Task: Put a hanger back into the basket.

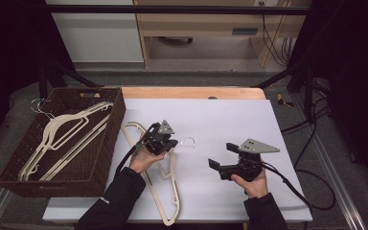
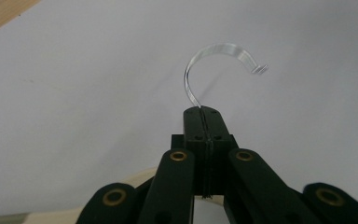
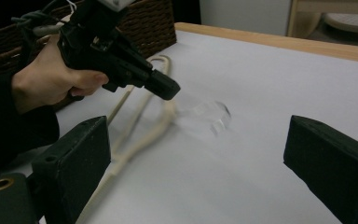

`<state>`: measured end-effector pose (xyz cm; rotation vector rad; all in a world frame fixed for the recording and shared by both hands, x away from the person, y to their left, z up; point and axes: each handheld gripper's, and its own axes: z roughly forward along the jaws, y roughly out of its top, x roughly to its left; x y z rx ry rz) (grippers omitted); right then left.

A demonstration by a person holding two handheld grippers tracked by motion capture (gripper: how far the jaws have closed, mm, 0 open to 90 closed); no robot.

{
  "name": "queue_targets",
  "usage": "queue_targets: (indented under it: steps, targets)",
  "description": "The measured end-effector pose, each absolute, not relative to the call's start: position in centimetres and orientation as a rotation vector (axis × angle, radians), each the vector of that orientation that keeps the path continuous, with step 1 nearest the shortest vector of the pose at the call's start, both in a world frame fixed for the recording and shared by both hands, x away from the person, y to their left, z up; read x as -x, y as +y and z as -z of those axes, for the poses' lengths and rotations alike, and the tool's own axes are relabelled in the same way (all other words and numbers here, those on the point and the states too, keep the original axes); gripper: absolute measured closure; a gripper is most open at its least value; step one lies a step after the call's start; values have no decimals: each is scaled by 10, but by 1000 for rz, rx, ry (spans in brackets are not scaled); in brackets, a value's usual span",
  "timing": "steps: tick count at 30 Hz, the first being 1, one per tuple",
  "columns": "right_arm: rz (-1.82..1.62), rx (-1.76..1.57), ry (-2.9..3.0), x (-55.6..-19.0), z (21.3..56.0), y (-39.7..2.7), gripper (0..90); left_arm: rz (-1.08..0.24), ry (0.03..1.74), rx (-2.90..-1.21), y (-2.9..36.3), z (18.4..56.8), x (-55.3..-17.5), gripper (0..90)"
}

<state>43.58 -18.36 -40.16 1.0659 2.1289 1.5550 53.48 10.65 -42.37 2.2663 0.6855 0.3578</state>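
A cream hanger [image 1: 175, 187] with a clear plastic hook [image 1: 188, 141] lies on the white sheet, its far end raised. My left gripper [image 1: 170, 143] is shut on the hanger's neck just below the hook. In the left gripper view the black jaws [image 2: 206, 114] stand pressed together, the clear hook [image 2: 214, 51] curls out above them, and the cream hanger body [image 2: 135, 179] shows behind them. My right gripper [image 1: 223, 155] hovers to the right of the hanger, open and empty. In the right gripper view its own jaws [image 3: 200, 158] stand wide apart, facing the left gripper [image 3: 163, 86], the hanger [image 3: 140, 135] and the blurred hook [image 3: 214, 114].
A dark wicker basket [image 1: 103, 158] stands at the left of the table and holds several cream hangers [image 1: 67, 139] with wire hooks. The white sheet [image 1: 230, 115] covers most of the wooden tabletop. Cables trail off to the right.
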Motion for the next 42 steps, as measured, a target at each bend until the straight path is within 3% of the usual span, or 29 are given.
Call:
queue_targets:
  steps: [5,13,15,18,33,42]
  targets:
    - [-1551,-1057,2185,-442,405,-164,75,-367,684,-2261,111,418,-532,900]
    - [-1579,-1081,2128,-441,402,-173,80,-306,700,-2243,110,433,-537,899]
    - [-1567,-1083,2129,-441,403,-175,78,-303,717,-2259,106,442,-540,832]
    - [-1556,-1090,2121,-441,404,-178,77,-276,714,-2280,100,455,-546,805]
    - [-1573,-1087,2098,-441,400,-186,78,-251,708,-2363,91,469,-554,814]
    - [-1582,-1108,2121,-444,405,-181,82,-223,723,-2375,91,468,-558,882]
